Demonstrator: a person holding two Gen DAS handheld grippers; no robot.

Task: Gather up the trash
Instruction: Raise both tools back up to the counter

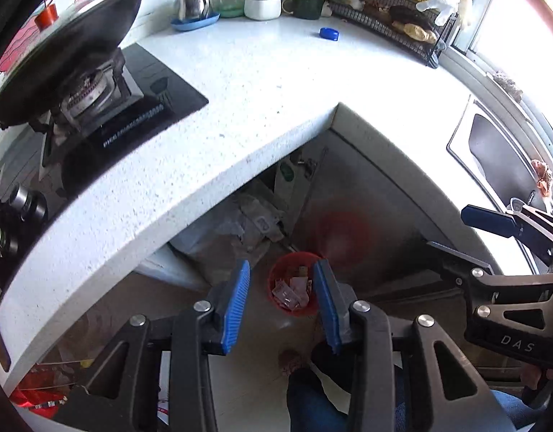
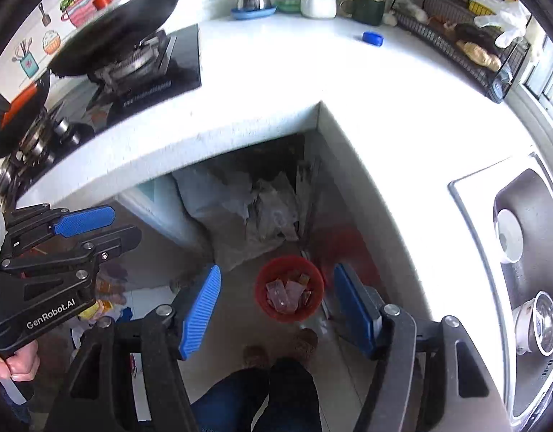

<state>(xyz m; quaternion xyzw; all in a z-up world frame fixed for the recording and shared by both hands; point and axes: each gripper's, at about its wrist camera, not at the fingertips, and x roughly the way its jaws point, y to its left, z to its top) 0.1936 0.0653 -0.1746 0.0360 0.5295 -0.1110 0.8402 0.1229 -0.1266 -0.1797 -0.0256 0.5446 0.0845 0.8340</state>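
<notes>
A red bin (image 1: pixel 289 261) stands on the floor in the inner corner under the white counter, with pink wrappers (image 1: pixel 289 293) and other scraps lying in it. My left gripper (image 1: pixel 282 309) hangs high above the bin, pointing steeply down, open, with nothing between its blue pads. In the right wrist view the same red bin (image 2: pixel 287 264) and wrappers (image 2: pixel 282 297) show between the wide-apart pads of my right gripper (image 2: pixel 278 311), which is open and holds nothing. The two grippers hang side by side. A small blue cap (image 1: pixel 328 33) lies on the counter far back.
A wok (image 1: pixel 60 54) sits on the black hob at the left. The sink (image 2: pixel 528 252) at the right holds bowls. A wire rack (image 1: pixel 391 25), jars and utensils line the back of the counter. Grey bags (image 2: pixel 255 208) fill the space under it. The person's legs (image 2: pixel 262 392) stand just below the bin.
</notes>
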